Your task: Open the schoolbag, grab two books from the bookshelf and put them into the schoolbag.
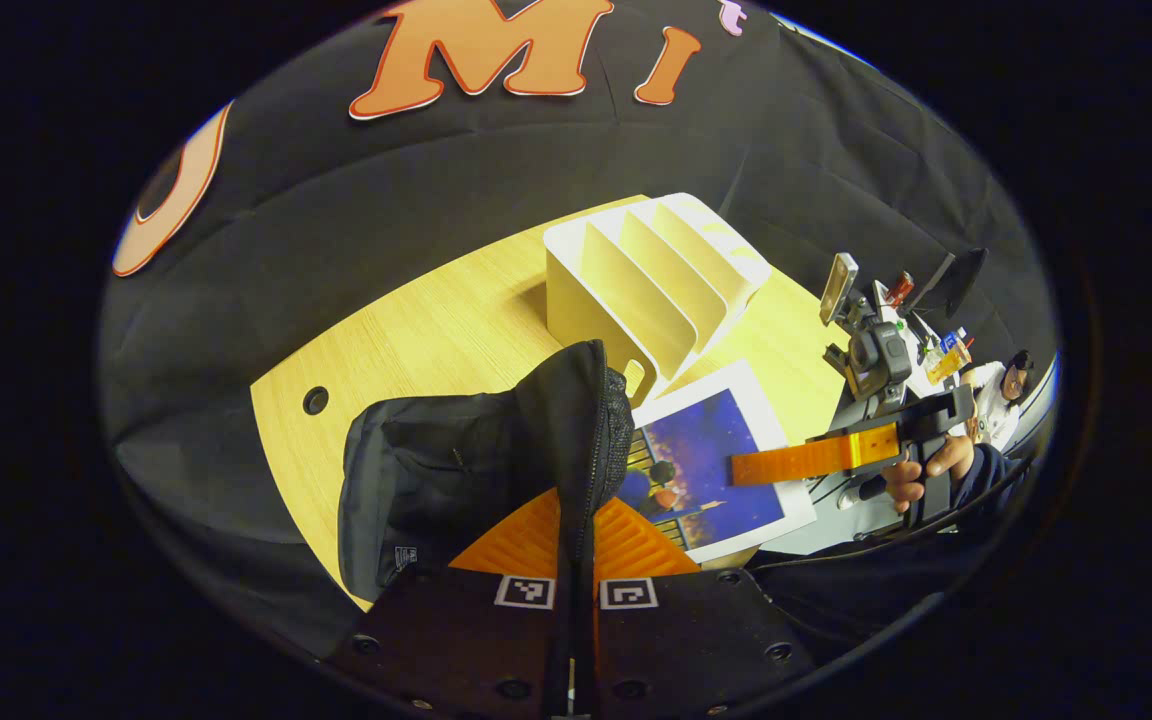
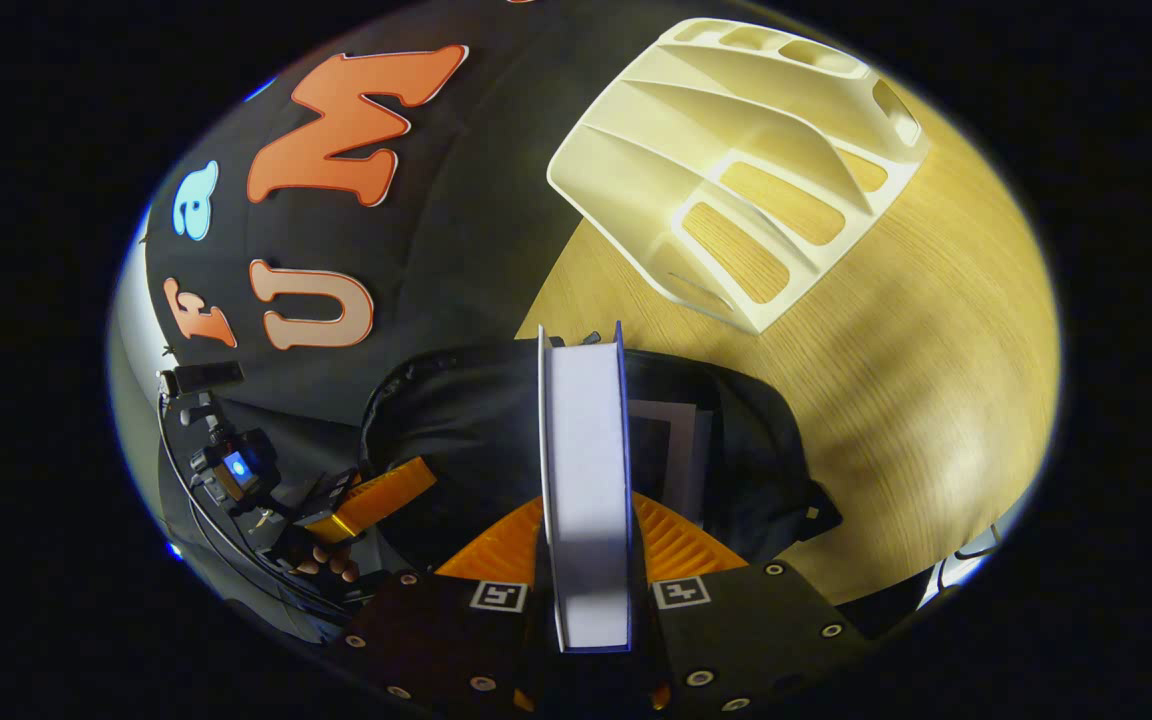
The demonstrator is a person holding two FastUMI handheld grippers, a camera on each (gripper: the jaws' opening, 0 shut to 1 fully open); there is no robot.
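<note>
Books are leaving the empty cream plastic bookshelf (image 2: 746, 170): right tongs (image 2: 586, 560) clamp a blue-covered book (image 2: 586, 470) above the open black fabric schoolbag (image 2: 736, 470), apparently already holding one, while left tongs (image 1: 576, 560) pinch its zipper edge.

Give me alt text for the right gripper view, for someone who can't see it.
The right gripper holds a book edge-on between its fingers, above the open black schoolbag, where another book already sits. Behind, a cream bookshelf stands on the wooden table.
</note>
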